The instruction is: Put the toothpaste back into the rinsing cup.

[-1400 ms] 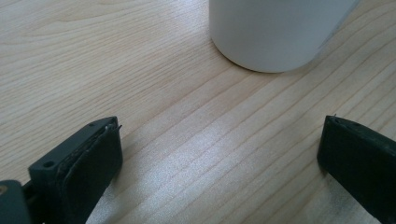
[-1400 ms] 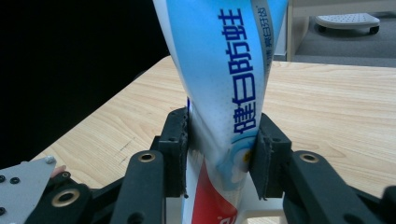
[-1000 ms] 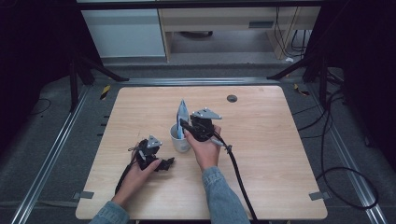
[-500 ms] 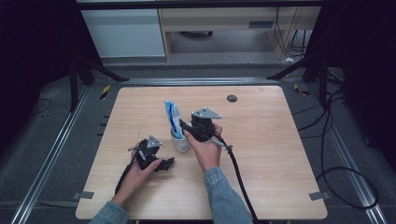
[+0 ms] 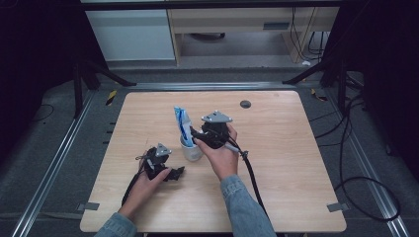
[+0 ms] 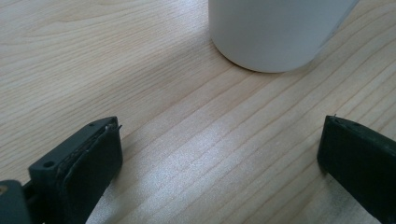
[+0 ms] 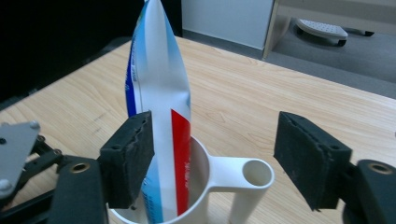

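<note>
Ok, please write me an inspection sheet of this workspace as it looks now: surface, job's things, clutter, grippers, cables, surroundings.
Surface: light wooden table, with a dark round spot near its far edge.
Job's things: white mug upright; blue, white and red tube standing in it, leaning slightly.
Clutter: nothing seen.
Grippers: left gripper open, low over the table, mug ahead; right gripper open, jaws either side of the tube and mug.
Cables: one black cable trails from the right gripper; more lie on the floor at the right.
Surroundings: grey floor, white and wooden cabinets behind.
</note>
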Demonstrator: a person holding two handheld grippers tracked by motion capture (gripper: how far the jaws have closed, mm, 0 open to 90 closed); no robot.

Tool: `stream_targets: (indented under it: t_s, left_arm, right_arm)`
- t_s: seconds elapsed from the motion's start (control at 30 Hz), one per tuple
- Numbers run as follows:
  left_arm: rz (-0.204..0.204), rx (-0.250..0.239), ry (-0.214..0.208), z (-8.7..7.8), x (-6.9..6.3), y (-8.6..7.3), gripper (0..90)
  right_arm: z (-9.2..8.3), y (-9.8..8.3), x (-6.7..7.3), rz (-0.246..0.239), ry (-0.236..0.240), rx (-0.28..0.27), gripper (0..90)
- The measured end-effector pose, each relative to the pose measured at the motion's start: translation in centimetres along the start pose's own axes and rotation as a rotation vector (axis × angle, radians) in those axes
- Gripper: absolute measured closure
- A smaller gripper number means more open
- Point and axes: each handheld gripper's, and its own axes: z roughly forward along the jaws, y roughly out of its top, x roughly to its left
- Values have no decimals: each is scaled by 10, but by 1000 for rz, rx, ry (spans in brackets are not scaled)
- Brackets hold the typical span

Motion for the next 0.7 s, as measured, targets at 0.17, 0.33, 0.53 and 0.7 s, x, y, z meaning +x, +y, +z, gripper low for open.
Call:
stream_targets:
  t_s: [0.17,0.33,0.53,0.7]
  left_arm:
    - [0,0,0,0,0,0,0]
    - [1,0,-1,0,0,0,0]
    - [5,0,1,0,0,0,0]
    - [-1,0,-1,0,0,0,0]
  right_arm:
    - [-1,6,-4,-37,-19,34,204]
    - [-3,10,-10,-62,-34,72,145]
    - [-8,12,-23,-65,-49,84,115]
    - [-12,12,-32,-82,-52,106,93]
